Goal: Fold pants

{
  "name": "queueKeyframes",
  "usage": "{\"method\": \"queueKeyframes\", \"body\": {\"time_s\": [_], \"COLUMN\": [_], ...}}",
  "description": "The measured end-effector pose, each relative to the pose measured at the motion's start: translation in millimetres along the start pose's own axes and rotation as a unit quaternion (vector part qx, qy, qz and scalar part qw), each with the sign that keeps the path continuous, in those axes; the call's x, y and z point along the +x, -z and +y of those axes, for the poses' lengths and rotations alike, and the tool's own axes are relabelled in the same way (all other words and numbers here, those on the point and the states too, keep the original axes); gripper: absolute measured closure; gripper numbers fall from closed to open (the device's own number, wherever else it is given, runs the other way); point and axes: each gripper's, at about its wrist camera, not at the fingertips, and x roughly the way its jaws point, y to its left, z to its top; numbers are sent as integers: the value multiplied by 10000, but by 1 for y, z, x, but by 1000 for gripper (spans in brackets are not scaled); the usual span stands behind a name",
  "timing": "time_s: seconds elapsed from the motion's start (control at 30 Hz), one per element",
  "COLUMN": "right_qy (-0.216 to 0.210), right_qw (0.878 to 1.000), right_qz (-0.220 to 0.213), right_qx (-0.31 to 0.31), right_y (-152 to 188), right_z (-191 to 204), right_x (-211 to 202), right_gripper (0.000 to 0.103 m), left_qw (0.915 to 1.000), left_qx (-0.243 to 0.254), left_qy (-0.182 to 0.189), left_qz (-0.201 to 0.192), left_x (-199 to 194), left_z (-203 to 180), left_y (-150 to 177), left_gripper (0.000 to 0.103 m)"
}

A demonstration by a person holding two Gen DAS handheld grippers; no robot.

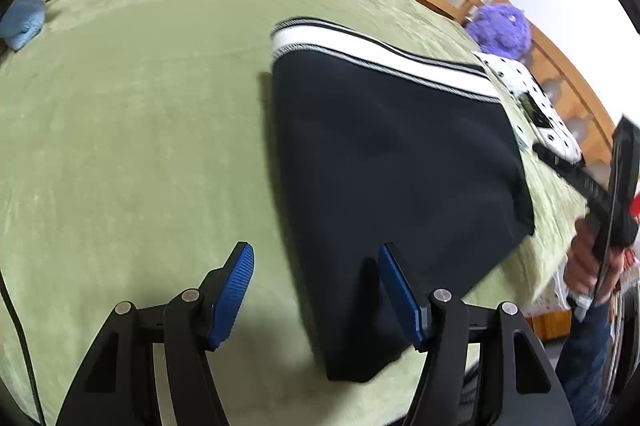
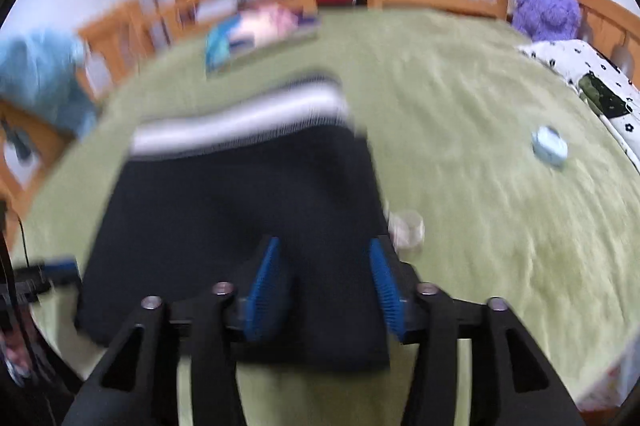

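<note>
the pants [image 1: 392,162] lie folded on the green bed [image 1: 140,130], both the left claw [image 1: 316,296] and right claw [image 2: 324,290] apart and empty just above them, so i'd only press the near edge flat.

Both grippers are showing black angular linkage arms, silver round screws and blue ribbed pads [image 1: 234,296]. The person's bare-skinned hand [image 1: 588,266] is showing beside blue denim.
</note>
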Motion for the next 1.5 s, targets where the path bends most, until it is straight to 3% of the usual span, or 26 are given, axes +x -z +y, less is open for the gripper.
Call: {"method": "queueKeyframes", "body": {"time_s": [0.07, 0.13, 0.17, 0.2, 0.23, 0.27, 0.33, 0.4, 0.47, 0.57, 0.6, 0.7, 0.87, 0.93, 1.07, 1.3, 1.5], "right_qy": [-252, -446, -369, -195, -65, -106, -574, -440, -117, 193, 177, -39, -504, -584, -1093, -816, -948], "right_qw": [9996, 9983, 9981, 9983, 9985, 9989, 9978, 9970, 9967, 9987, 9986, 9980, 9939, 9929, 9825, 9923, 9886], "right_qz": [-6, 337, 467, 540, 536, 387, 102, 103, 541, 417, 416, 403, 939, 996, 1221, 896, 944], "right_qx": [147, 166, 151, 80, -120, -228, 327, 632, 595, 199, 265, 481, 290, 279, 889, 274, 689], "right_y": [-20, -36, -39, -40, -41, -45, -51, -48, -33, -28, -29, -22, 4, 16, 25, 23, 15], "right_z": [-6, -9, -8, -6, -2, -4, -30, -49, -51, -44, -47, -53, -47, -47, -56, -33, -41], "right_x": [25, 66, 80, 93, 102, 99, 84, 85, 110, 99, 89, 62, 61, 68, 90, 87, 91], "right_gripper": [46, 46, 51, 72, 86, 91, 92, 92, 88, 75, 62, 45, 42, 32, 29, 30, 32], "left_qw": [9999, 9995, 9993, 9992, 9990, 9989, 9989, 9991, 9996, 9997, 9996, 9998, 9999, 9998, 9992, 9980, 9985], "left_qx": [-97, -253, -306, -333, -343, -342, -309, -290, -241, -119, -61, -165, -115, -156, -349, -478, -314], "left_qy": [-124, -190, -202, -217, -245, -262, -232, -191, -91, -88, -153, 13, -5, -79, 132, 361, 437], "left_qz": [-63, -76, -88, -105, -124, -158, -258, -244, -109, 202, 246, 100, -75, 10, 132, 177, 99], "left_x": [3, 7, 8, 9, 10, 9, 9, 13, 23, 45, 50, 41, 45, 56, 77, 92, 93], "left_z": [4, 7, 8, 8, 5, 5, 2, -2, -9, -18, -20, -15, -14, -13, -9, -2, -4], "left_y": [-5, -10, -13, -15, -17, -18, -23, -26, -24, -11, -7, -9, -34, -42, -50, -54, -58], "left_gripper": [40, 40, 40, 40, 40, 40, 40, 40, 40, 39, 39, 40, 40, 40, 37, 38, 41]}}
